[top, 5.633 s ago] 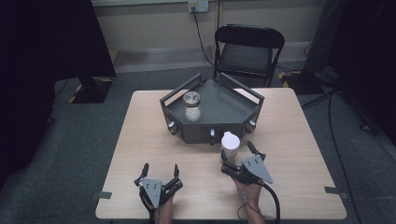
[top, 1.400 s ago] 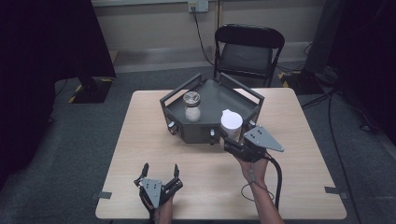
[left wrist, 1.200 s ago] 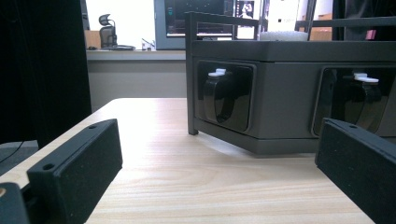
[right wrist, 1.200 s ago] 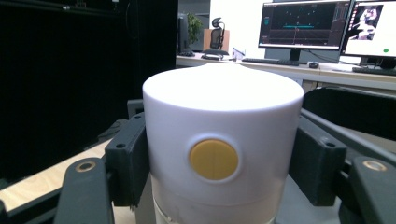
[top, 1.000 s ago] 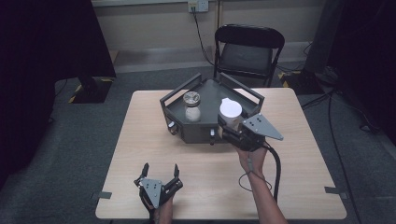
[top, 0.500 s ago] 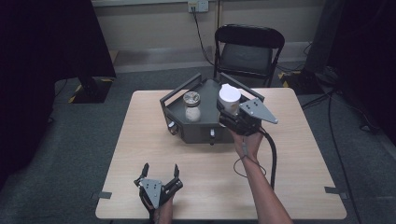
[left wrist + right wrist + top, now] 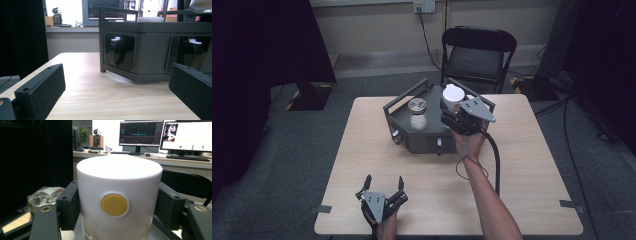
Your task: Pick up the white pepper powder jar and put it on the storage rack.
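While my right gripper [image 7: 451,111] clamps the white-capped jar [image 7: 454,95] by its lid, I am carrying it over the dark tray [image 7: 432,141] at the far middle of the table [image 7: 532,200], so this is the placing step. Next, I judge, comes a level descent onto the tray floor beside the glass jar [image 7: 417,113], which has a pale fill inside. My left gripper [image 7: 382,186] rests open near the table's front edge.
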`<state>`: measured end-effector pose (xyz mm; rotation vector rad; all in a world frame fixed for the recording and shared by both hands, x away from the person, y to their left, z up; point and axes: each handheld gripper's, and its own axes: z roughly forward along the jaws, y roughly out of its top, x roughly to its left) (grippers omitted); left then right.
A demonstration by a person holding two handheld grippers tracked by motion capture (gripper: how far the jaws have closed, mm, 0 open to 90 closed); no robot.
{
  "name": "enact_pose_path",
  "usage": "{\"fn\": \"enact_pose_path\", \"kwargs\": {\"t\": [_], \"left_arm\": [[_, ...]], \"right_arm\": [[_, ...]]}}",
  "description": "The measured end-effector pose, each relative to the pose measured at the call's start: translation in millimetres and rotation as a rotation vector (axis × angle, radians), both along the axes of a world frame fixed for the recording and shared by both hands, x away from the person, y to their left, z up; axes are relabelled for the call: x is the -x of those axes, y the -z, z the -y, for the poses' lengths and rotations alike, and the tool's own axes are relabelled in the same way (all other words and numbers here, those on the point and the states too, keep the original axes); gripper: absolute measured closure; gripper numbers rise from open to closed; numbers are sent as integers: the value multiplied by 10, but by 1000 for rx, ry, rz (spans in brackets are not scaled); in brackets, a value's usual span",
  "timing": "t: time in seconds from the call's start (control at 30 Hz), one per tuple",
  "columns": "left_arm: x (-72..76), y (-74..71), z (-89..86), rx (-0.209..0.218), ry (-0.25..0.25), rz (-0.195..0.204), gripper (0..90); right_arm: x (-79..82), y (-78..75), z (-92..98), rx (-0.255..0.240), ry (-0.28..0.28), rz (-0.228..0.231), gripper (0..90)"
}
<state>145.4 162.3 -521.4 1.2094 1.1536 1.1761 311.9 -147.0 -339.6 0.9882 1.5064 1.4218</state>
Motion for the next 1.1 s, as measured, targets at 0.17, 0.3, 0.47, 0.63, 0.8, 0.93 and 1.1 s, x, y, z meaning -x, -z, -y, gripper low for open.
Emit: {"fn": "enact_pose_path", "kwargs": {"t": [0.17, 0.3, 0.47, 0.63, 0.8, 0.93, 1.1], "left_arm": [[2, 0, -3, 0, 1, 0, 2], [2, 0, -3, 0, 1, 0, 2], [2, 0, -3, 0, 1, 0, 2], [2, 0, -3, 0, 1, 0, 4], [2, 0, -2, 0, 1, 0, 4], [2, 0, -3, 0, 1, 0, 3], [2, 0, -3, 0, 1, 0, 3]], "right_arm": [[-99, 61, -80, 14, 16, -11, 304], [-148, 106, -111, 6, 23, -30, 304], [-164, 159, -130, 13, 30, -34, 304], [-186, 187, -125, 9, 36, -46, 303], [-186, 213, -122, 12, 34, -47, 303], [-160, 260, -144, 12, 38, -33, 303], [-141, 284, -169, 16, 45, -25, 302]]}}
